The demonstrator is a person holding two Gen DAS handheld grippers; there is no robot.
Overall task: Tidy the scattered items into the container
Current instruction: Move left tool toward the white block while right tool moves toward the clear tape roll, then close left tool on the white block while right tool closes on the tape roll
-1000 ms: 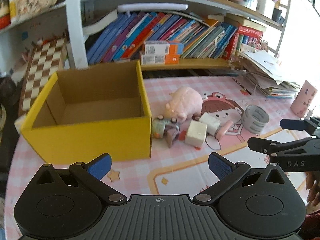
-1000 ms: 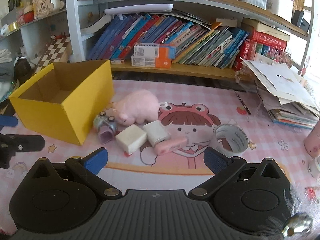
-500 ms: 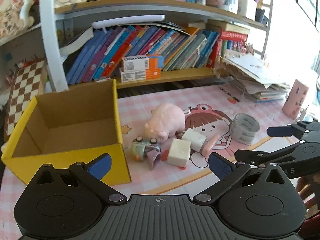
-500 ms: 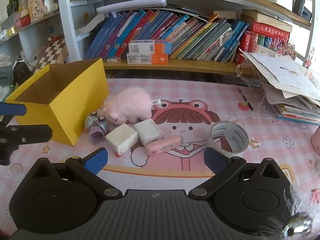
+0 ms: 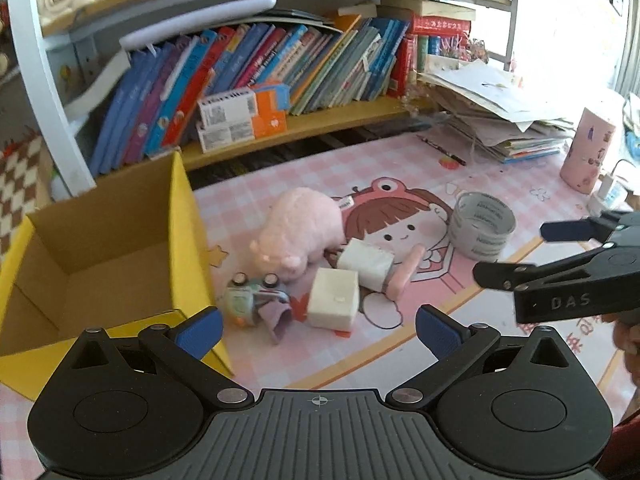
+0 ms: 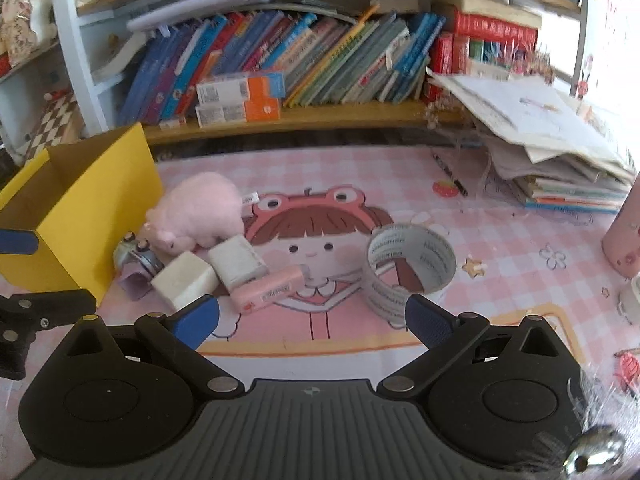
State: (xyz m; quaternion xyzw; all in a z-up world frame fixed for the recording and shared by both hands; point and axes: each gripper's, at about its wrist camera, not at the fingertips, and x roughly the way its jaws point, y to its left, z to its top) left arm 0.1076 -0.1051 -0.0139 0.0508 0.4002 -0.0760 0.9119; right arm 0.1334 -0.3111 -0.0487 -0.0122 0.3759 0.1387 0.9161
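Observation:
An open yellow cardboard box (image 5: pixel 188 248) (image 6: pixel 100 216) stands at the left of the pink mat. Beside it lie a pink plush pig (image 5: pixel 300 228) (image 6: pixel 200 212), a small toy car (image 5: pixel 252 300) (image 6: pixel 134 254), two cream blocks (image 5: pixel 334 304) (image 6: pixel 184 280) (image 5: pixel 366 262) (image 6: pixel 236 262), a pink flat case (image 5: pixel 404 276) (image 6: pixel 270 294) and a tape roll (image 5: pixel 480 230) (image 6: pixel 408 268). My left gripper (image 5: pixel 318 330) is open and empty, in front of the blocks. My right gripper (image 6: pixel 312 322) is open and empty, in front of the case and the tape roll.
A shelf of books (image 5: pixel 260 68) runs along the back. A pile of papers (image 5: pixel 500 120) and a pink cup (image 5: pixel 586 152) are at the right. A pen (image 6: pixel 448 168) lies on the mat. A chessboard (image 5: pixel 20 176) stands behind the box.
Both grippers have moved forward and to the right toward the scattered items. The box has slid toward the left of both views. Both stay open.

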